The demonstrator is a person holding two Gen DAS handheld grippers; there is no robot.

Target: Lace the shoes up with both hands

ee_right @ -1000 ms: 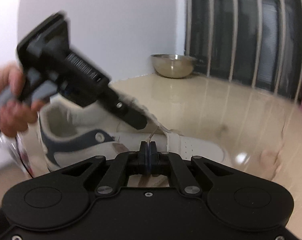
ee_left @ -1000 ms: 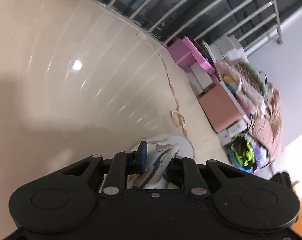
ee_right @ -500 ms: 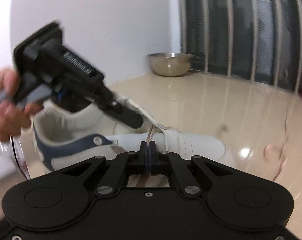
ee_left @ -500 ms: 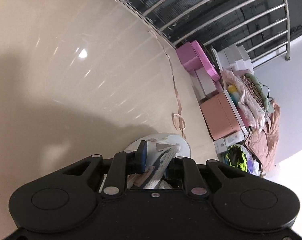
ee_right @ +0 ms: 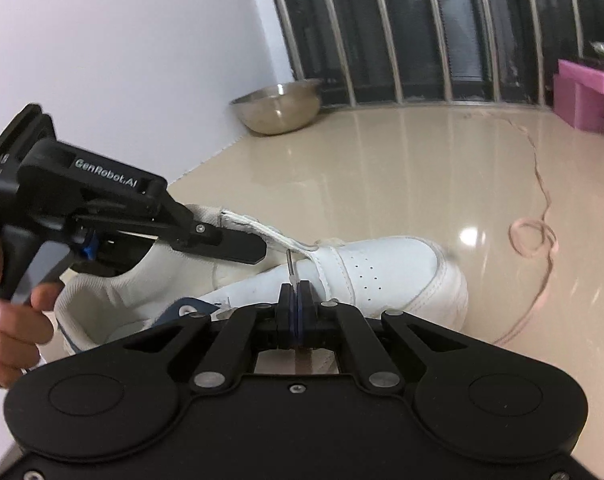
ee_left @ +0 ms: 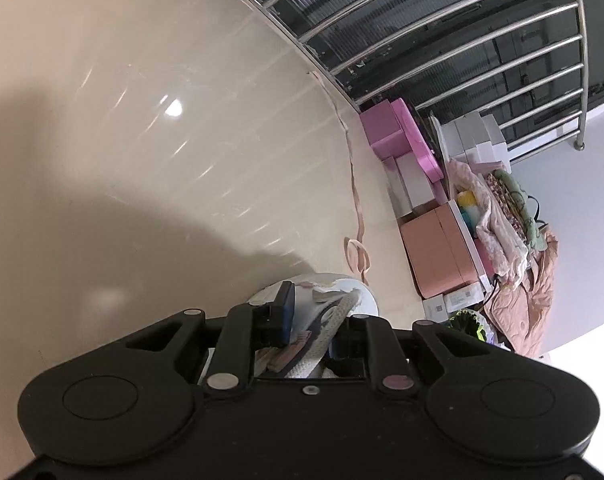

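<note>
At frame centre, right gripper (ee_right: pixel 296 292) pinched shut on thin white lace tip (ee_right: pixel 290 269); left gripper (ee_right: pixel 257 249) clamped white leather sneaker's (ee_right: pixel 382 272) padded tongue (ee_left: pixel 334 316). Best kept tongue steady, tip aimed squarely at eyelet.

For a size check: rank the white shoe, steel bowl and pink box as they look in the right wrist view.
1. white shoe, largest, though nearest the camera.
2. steel bowl.
3. pink box, cut off by the frame edge and far, so unsure against the bowl.

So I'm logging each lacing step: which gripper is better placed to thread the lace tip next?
Right, probably: the right gripper pinches the lace tip by the shoe; the left gripper grips the tongue.
</note>
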